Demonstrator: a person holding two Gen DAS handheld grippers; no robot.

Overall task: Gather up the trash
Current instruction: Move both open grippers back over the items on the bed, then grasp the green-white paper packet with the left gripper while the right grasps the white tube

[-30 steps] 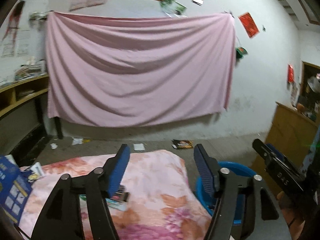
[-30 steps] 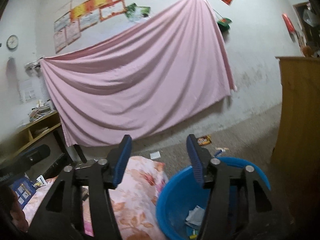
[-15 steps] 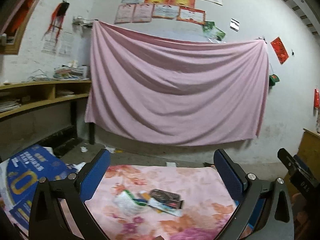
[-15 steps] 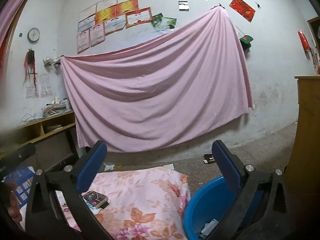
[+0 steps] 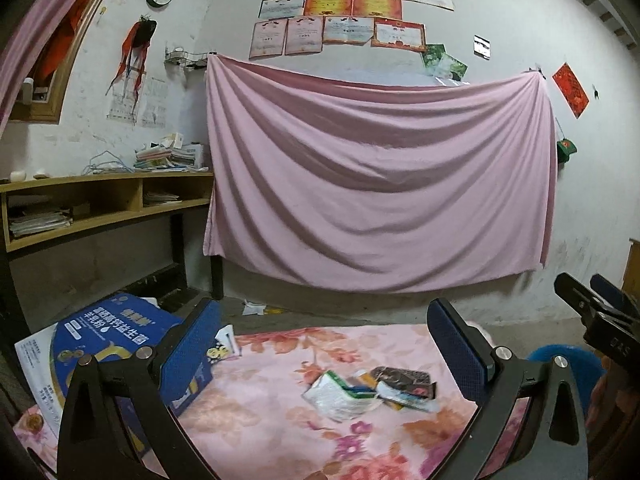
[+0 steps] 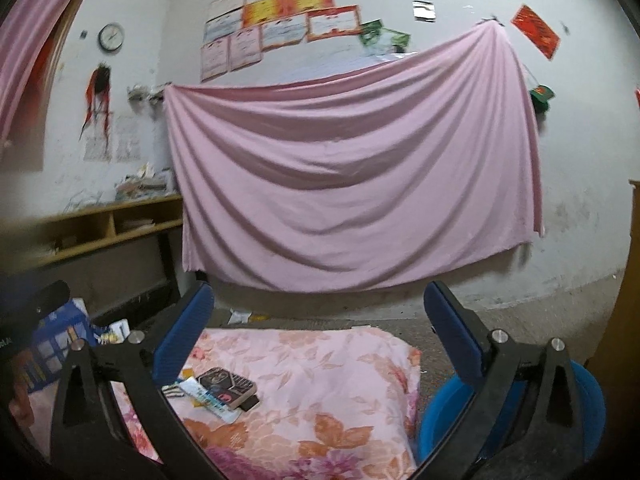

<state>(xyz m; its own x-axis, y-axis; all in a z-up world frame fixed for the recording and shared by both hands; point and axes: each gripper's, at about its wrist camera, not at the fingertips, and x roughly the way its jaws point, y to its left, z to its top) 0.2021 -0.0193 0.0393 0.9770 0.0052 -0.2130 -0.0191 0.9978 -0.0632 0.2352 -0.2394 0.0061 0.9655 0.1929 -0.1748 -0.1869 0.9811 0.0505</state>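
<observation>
A small pile of wrappers (image 5: pixel 370 391) lies on the pink floral blanket (image 5: pixel 280 420): a white and green packet and a dark packet. The pile also shows in the right wrist view (image 6: pixel 218 390). My left gripper (image 5: pixel 326 344) is open and empty, above and short of the pile. My right gripper (image 6: pixel 320 320) is open and empty, with the pile by its left finger. A blue basin (image 6: pixel 448 424) stands on the floor right of the blanket, and also shows in the left wrist view (image 5: pixel 568 364).
A blue box (image 5: pixel 116 340) lies at the blanket's left edge. A wooden shelf desk (image 5: pixel 100 200) stands on the left, a wooden cabinet (image 6: pixel 624 280) on the right. A pink sheet (image 5: pixel 380 184) hangs on the back wall. Scraps (image 5: pixel 254 308) lie on the floor.
Both grippers have opened wide and tilted up and back. The wrappers on the blanket have come into full view. The basin has slid to the right edge of both views.
</observation>
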